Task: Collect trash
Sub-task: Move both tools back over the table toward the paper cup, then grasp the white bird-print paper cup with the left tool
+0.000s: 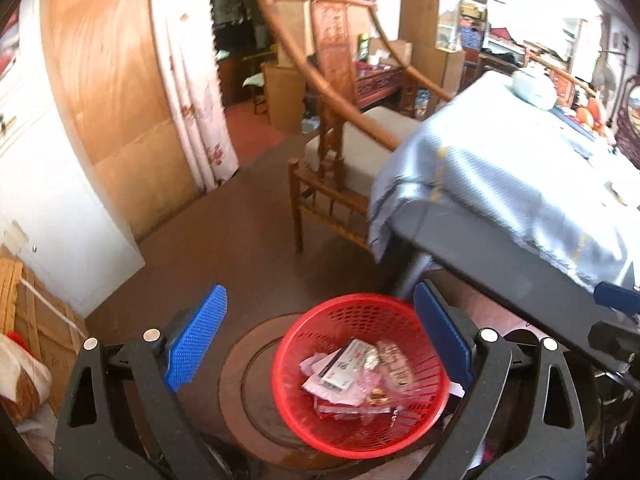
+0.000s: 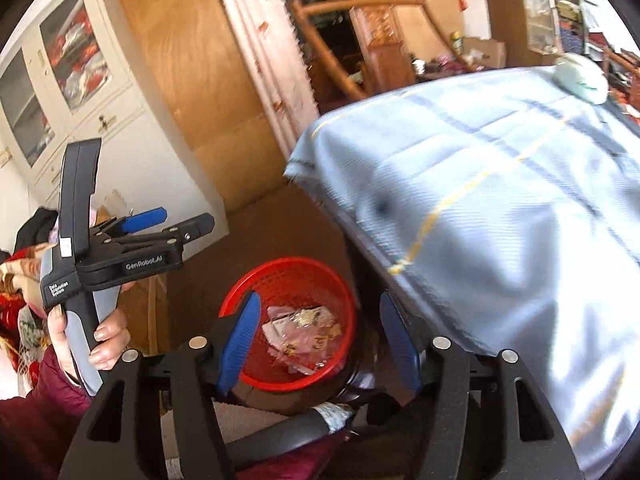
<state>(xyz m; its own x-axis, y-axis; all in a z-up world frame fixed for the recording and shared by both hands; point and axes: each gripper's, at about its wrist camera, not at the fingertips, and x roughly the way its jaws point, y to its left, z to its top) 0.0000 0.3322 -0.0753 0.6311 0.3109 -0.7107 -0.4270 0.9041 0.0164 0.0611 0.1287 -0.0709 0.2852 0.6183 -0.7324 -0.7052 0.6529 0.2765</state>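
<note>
Trash wrappers (image 1: 360,368) fill the round red plastic basket (image 1: 408,432) below both our empty, open hand-held grippers (image 1: 320,336) (image 2: 316,340); drop seems finished, next we seek more on the blue-clothed desk (image 2: 500,200).

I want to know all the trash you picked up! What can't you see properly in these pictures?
- Wrappers in the red basket: left view, heaped, print too small; right view, blurred.
- Pale lidded pot on the blue tablecloth: blurred in both views.
- What the basket stands on: left view, partly hidden by the left tongs.
- Tablecloth's far right side: cut off by both views' edges.
</note>
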